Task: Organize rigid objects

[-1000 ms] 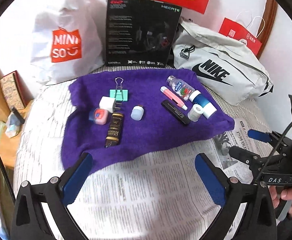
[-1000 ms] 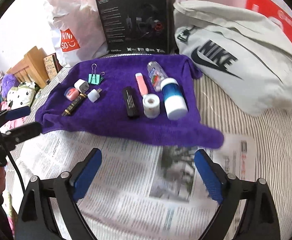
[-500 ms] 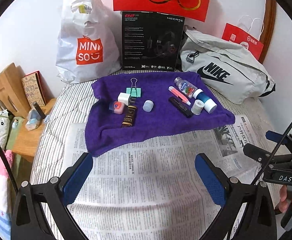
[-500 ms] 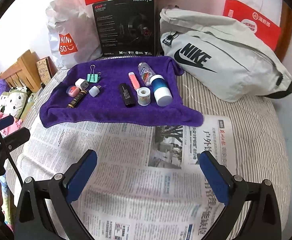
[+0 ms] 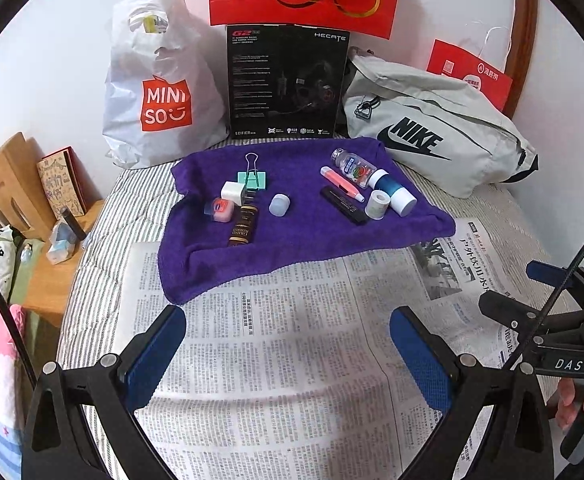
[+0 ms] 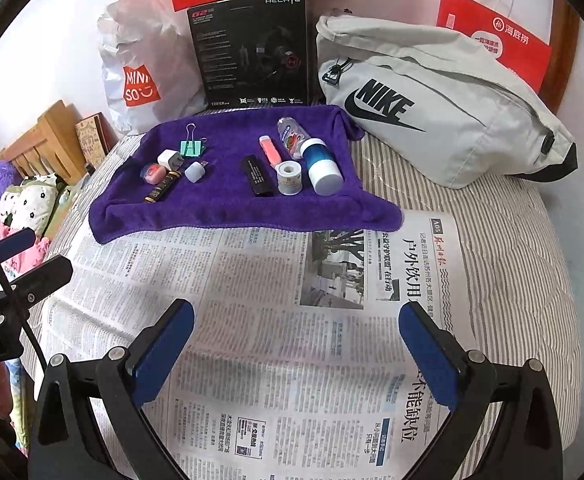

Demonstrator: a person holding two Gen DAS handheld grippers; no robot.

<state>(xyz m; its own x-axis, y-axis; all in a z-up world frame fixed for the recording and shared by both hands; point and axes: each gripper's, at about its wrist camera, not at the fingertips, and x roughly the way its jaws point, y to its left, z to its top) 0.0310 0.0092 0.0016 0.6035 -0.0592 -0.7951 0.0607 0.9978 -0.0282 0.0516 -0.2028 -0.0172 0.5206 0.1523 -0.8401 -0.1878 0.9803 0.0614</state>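
Left wrist view: the left gripper [image 5: 287,356] was spread wide and empty above the printed newspaper [image 5: 275,360].
Right gripper [image 6: 298,354]: also spread, empty.
Small rigid objects: on the purple fleece cloth [image 5: 304,236], well apart from both.

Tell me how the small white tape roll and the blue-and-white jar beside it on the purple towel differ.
The white tape roll is all white with an open hole through its centre; the blue-and-white jar has a blue body and a solid white cap. The tape roll is short and ring-shaped; the jar is longer and thicker. The tape roll lies left of the jar. Both are cylinders lying on the purple towel, round ends toward the cameras, side by side.
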